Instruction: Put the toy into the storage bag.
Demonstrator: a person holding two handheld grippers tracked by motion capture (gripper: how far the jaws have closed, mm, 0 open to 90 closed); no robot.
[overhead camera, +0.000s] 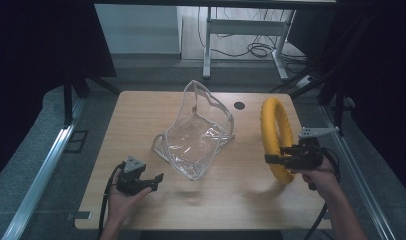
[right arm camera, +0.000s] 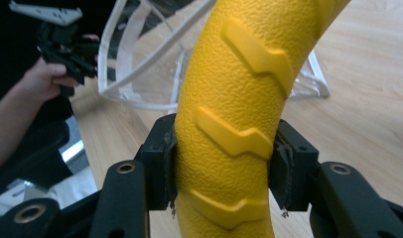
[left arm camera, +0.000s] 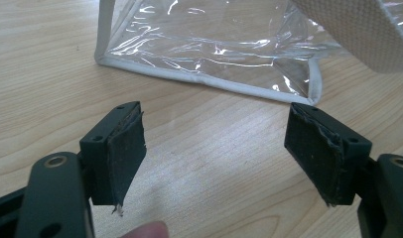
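A yellow textured ring stands on edge at the table's right side, with my right gripper shut on its lower part. In the right gripper view the ring runs up between the two black jaws, which press on both sides of it. A clear plastic bag with white trim stands open in the middle of the table. My left gripper is open near the table's front left, just short of the bag. In the left gripper view the bag's bottom edge lies ahead of the spread pads.
The wooden table has a dark cable hole near its back edge. A white strap of the bag crosses the upper right of the left gripper view. Behind the table stand a desk frame and floor cables. Metal rails flank both sides.
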